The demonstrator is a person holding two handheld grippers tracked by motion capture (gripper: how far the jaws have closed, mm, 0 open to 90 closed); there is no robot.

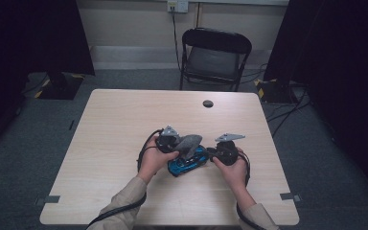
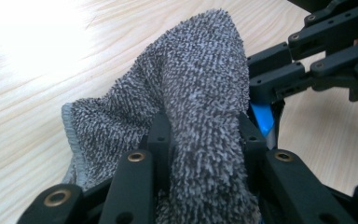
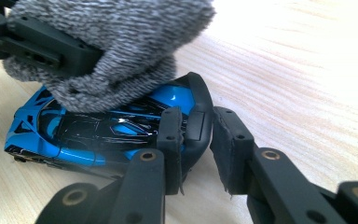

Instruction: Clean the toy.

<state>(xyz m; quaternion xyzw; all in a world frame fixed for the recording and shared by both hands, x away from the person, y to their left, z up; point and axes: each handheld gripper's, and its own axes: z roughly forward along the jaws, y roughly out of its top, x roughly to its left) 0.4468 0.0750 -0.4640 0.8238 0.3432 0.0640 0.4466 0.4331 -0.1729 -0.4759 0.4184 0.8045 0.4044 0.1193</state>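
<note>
A blue and black toy car (image 1: 187, 165) lies on the wooden table (image 1: 124, 120), near its front middle. My right gripper (image 3: 198, 123) is shut on the black rear wing of the car (image 3: 98, 126). My left gripper (image 2: 203, 128) is shut on a bunched grey terry cloth (image 2: 200, 93). That cloth (image 3: 116, 42) rests on the car's roof, with the left gripper (image 3: 42, 46) behind it. In the high view the left gripper (image 1: 181, 147) and right gripper (image 1: 211, 152) face each other across the car, the cloth (image 1: 189, 143) between them.
A black folding chair (image 1: 215, 57) stands beyond the table's far edge. A round cable hole (image 1: 208, 103) sits near that edge. Cables trail from both grippers off the front edge. Bare tabletop lies to the left, the right and the far side.
</note>
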